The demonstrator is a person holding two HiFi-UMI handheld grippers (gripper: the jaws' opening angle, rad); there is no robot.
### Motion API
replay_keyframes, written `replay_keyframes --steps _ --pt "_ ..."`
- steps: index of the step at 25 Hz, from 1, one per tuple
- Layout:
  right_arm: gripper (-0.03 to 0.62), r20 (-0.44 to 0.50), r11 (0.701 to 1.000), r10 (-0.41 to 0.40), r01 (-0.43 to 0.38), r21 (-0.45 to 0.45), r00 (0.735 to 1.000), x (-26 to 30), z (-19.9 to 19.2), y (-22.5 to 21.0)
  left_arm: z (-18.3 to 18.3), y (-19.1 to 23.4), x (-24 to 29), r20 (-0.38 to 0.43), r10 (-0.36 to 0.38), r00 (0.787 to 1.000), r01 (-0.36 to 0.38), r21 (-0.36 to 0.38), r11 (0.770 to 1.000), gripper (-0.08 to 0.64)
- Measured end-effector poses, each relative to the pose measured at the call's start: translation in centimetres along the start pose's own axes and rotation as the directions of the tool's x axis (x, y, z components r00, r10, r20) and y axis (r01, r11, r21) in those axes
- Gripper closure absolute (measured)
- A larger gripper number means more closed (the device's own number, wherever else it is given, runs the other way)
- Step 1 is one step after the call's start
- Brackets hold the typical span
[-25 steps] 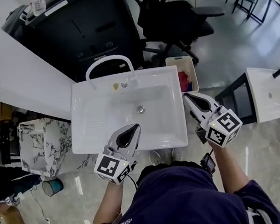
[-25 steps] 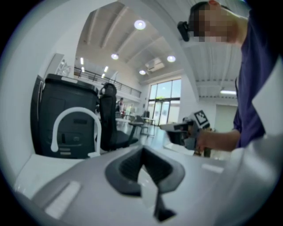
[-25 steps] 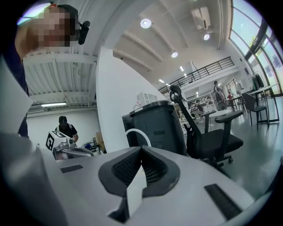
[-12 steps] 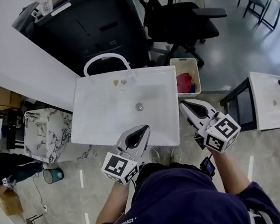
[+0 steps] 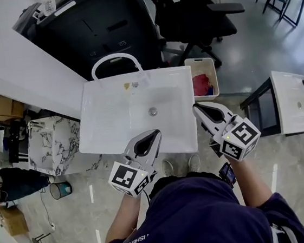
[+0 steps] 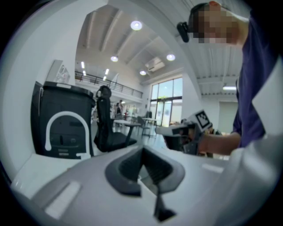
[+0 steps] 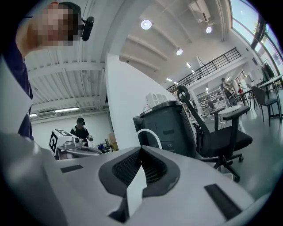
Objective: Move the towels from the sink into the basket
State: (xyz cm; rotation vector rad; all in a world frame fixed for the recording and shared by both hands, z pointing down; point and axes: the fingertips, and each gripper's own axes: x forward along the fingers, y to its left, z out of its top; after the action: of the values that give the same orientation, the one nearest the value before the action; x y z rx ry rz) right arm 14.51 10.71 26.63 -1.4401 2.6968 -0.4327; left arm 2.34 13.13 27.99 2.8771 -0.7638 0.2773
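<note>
My left hand-held gripper (image 5: 153, 134) and right hand-held gripper (image 5: 197, 108) are closed and empty, the sink (image 5: 112, 109) seems bare, yet a careless right swing could tip the basket (image 5: 191, 63) of towels (image 5: 200, 84).

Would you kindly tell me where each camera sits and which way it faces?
Head view: on the person's head, steeply down onto sink, basket; torso, left gripper, right gripper show.
Left gripper view: on that gripper, level towards faucet; its shut fingers show.
Right gripper view: on that gripper, level towards dark cabinet; its shut fingers show.
Shared: both gripper views see the faucet and office chair.
</note>
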Motion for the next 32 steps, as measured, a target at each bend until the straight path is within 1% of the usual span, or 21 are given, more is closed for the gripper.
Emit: replay_keyframes --steps 6,18,24,32 --pt "0.583 -0.020 1.000 -0.014 0.014 0.000 1.000 2.2 -0.5 2.0 0.4 2.0 -1.5 0.015 -0.019 1.000 0.019 0.000 1.000 0.557" --pt "0.583 -0.032 0.998 -0.061 0.061 -0.002 0.998 5.9 -1.4 4.5 -0.9 5.9 -3.5 0.013 -0.074 0.997 0.074 -0.030 0.997 0.557" --pt "0.583 -0.038 0.997 -0.083 0.083 -0.003 0.996 6.7 -1.5 4.8 -1.1 6.7 -3.5 0.012 -0.098 0.995 0.098 -0.037 0.994 0.557" --pt "0.583 -0.054 0.995 -0.096 0.096 -0.009 0.994 7.4 -1.9 4.5 -1.1 7.7 -3.2 0.019 -0.112 0.993 0.113 -0.043 0.993 0.557"
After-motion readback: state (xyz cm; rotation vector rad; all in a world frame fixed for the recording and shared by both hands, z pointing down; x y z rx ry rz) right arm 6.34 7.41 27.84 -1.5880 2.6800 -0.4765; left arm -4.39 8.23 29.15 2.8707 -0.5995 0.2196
